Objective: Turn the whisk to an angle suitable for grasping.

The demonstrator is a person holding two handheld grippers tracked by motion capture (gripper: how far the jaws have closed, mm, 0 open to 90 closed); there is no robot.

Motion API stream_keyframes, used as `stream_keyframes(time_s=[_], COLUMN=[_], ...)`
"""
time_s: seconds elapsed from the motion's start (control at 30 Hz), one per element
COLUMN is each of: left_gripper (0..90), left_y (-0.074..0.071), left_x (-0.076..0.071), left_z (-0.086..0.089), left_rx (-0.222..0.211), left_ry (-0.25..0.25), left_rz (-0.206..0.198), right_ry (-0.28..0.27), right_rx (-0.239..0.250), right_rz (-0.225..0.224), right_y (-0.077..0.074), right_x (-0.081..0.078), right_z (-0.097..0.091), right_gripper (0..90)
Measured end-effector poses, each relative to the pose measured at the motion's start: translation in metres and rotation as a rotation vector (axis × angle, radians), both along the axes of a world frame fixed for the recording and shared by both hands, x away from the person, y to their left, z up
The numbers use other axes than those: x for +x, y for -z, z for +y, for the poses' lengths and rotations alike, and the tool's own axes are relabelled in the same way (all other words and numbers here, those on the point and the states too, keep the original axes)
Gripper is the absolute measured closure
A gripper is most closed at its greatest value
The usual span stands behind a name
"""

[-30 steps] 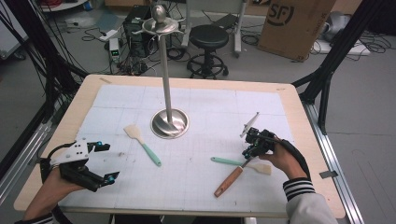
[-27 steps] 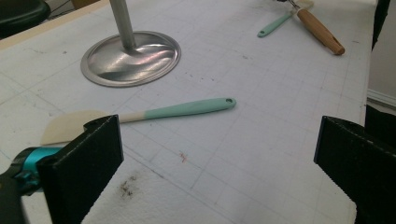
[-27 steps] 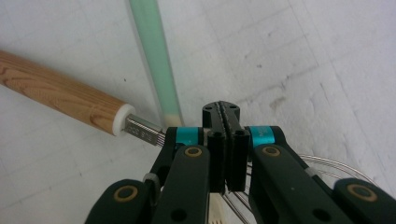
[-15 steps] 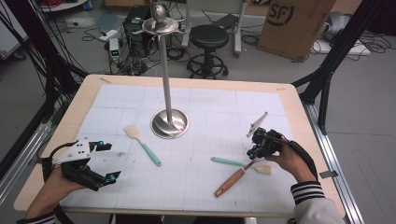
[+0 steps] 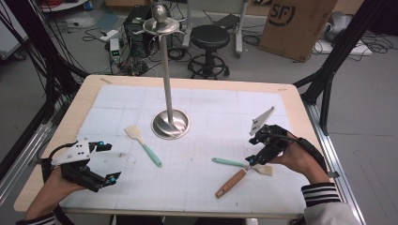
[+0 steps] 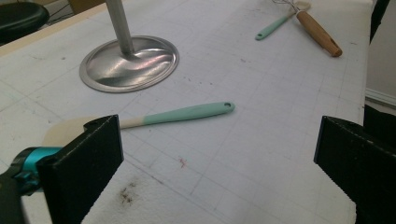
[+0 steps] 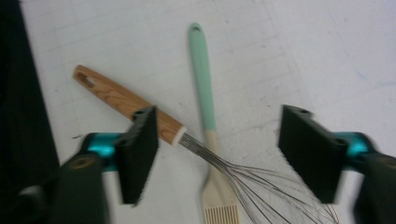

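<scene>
In the high view, a tall steel stand (image 5: 170,123) with a round base sits on the white mat (image 5: 197,140) that covers the table, and everything else lies nearer the person than that base. To the left of the base, just beside it, lies a spatula (image 5: 143,144) with a pale blade and a mint handle that slants toward the person. Well to the right of the base, the right gripper (image 5: 257,158) hangs over two crossed utensils: a whisk (image 5: 233,181) with a wooden handle and a pastry brush (image 5: 234,163) with a mint handle. Its jaws have just been opening and now stand apart, gripping nothing. Far to the left of the base, near the table's front corner, the left gripper (image 5: 108,161) is held low over the mat, jaws apart and empty. In the left gripper view, the two black jaws stand wide at the bottom corners with bare mat between them; the spatula (image 6: 159,116) lies just beyond them, the stand's base (image 6: 129,63) is behind it, and the whisk (image 6: 320,33) and pastry brush (image 6: 274,26) lie well off at the far right. In the right gripper view, the jaws are parted above the whisk (image 7: 140,107), whose wires fan out between them without touching either pad, and the wires lie over the pastry brush (image 7: 205,93), whose mint handle points away from the camera.
</scene>
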State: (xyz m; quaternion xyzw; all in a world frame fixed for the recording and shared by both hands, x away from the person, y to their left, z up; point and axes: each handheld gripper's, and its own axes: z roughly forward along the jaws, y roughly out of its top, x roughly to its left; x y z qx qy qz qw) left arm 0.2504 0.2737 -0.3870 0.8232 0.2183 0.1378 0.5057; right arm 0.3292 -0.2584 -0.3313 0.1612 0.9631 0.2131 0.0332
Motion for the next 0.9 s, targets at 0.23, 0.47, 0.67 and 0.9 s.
stream_keyframes(time_s=[0.23, 0.47, 0.67, 0.9], left_gripper=[1.9, 1.9, 1.9, 1.9], left_y=[0.0, 0.001, 0.001, 0.001], left_x=[0.0, 0.0, 0.0, 0.0], left_z=[0.0, 0.001, 0.001, 0.001], left_rx=[0.0, 0.001, 0.001, 0.002], left_ry=[0.002, -0.003, -0.004, -0.003], left_rz=[-0.004, -0.001, 0.0, 0.001], right_ry=[0.039, 0.006, -0.039, -0.095], right_rx=[0.083, 0.082, 0.069, 0.052], right_rz=[-0.013, -0.102, -0.124, -0.099], right_y=[-0.011, -0.014, -0.009, 0.012], right_x=[-0.005, -0.011, -0.015, -0.017], right_z=[-0.002, -0.004, -0.004, -0.003], right_gripper=[7.2, 0.3, 0.3, 0.4])
